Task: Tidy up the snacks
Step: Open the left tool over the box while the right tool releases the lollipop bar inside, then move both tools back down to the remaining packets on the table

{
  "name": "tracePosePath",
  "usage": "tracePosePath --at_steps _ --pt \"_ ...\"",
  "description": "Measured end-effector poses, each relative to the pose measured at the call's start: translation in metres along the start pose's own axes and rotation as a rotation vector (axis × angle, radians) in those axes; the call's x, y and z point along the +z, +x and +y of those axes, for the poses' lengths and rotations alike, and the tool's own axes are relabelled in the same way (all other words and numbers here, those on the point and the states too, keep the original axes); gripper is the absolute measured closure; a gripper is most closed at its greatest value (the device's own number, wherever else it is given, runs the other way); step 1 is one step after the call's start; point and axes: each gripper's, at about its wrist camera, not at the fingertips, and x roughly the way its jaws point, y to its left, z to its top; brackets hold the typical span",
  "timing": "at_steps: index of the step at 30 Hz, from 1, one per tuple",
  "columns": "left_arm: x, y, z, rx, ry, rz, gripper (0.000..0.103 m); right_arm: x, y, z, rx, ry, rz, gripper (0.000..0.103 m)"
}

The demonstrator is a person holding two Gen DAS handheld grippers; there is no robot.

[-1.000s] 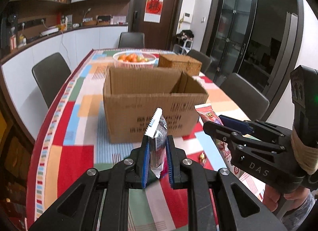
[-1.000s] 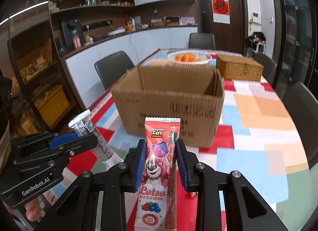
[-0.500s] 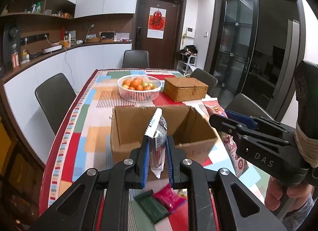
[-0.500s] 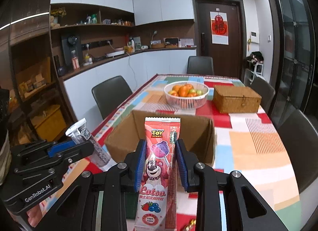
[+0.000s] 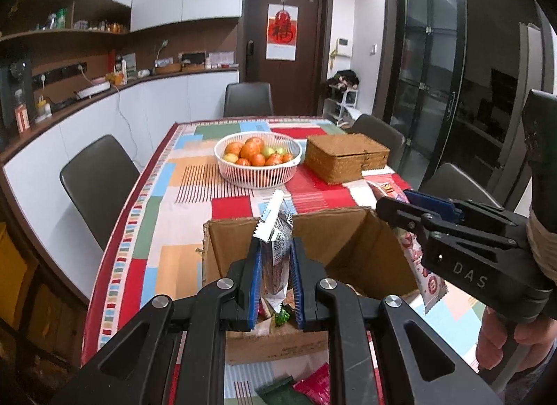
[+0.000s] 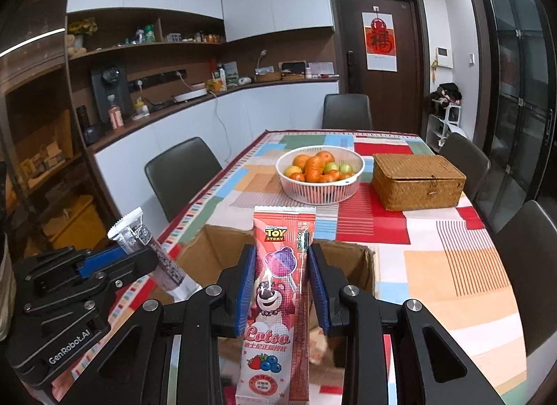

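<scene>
An open cardboard box (image 5: 351,248) stands on the patchwork tablecloth, with a few snacks lying inside. My left gripper (image 5: 275,265) is shut on a silver snack packet (image 5: 275,231) and holds it above the box opening. It also shows in the right wrist view (image 6: 146,251). My right gripper (image 6: 281,286) is shut on a pink Lotso snack packet (image 6: 278,293) above the box (image 6: 216,251). In the left wrist view the right gripper (image 5: 410,206) is at the box's right wall, with the pink packet (image 5: 424,272) hanging beside it.
A white basket of fruit (image 5: 257,161) and a wicker box (image 5: 346,157) stand behind the cardboard box. A green packet (image 5: 278,394) and a red packet (image 5: 313,384) lie on the cloth in front of it. Dark chairs surround the table.
Both grippers have risen and moved forward with their packets. They were in front of the box and are now over its opening, so I see into it.
</scene>
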Motion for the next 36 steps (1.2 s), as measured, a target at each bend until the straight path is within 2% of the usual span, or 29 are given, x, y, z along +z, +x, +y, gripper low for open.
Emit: tracePosePath --at_steps 9,11,12,13,18,21,26,36 --pt "0.003 0.046 0.002 0.018 0.001 0.069 0.085 0.008 0.04 -0.007 -0.005 -0.004 0.03 0.071" --pt "0.0 0.05 0.002 0.039 0.004 0.064 0.072 0.007 0.049 -0.005 0.009 -0.017 0.049 0.07" --pt "-0.001 0.05 0.002 0.043 0.01 0.055 0.051 0.005 0.054 -0.004 0.014 -0.024 0.062 0.063" --pt "-0.003 0.048 0.002 0.047 0.014 0.044 0.047 0.003 0.058 -0.003 0.013 -0.027 0.079 0.054" --pt "-0.014 0.033 0.005 0.045 0.001 0.045 0.048 -0.011 0.055 -0.004 -0.053 -0.04 0.068 0.053" --pt "-0.018 0.02 0.005 0.042 -0.009 0.036 0.048 -0.017 0.041 -0.008 -0.056 -0.012 0.057 0.053" --pt "-0.026 -0.008 -0.004 0.019 0.014 0.009 0.047 -0.029 0.01 -0.005 -0.075 -0.01 0.017 0.046" --pt "-0.053 -0.053 -0.024 -0.031 0.024 0.009 0.046 -0.057 -0.043 0.008 -0.038 -0.019 -0.005 0.046"
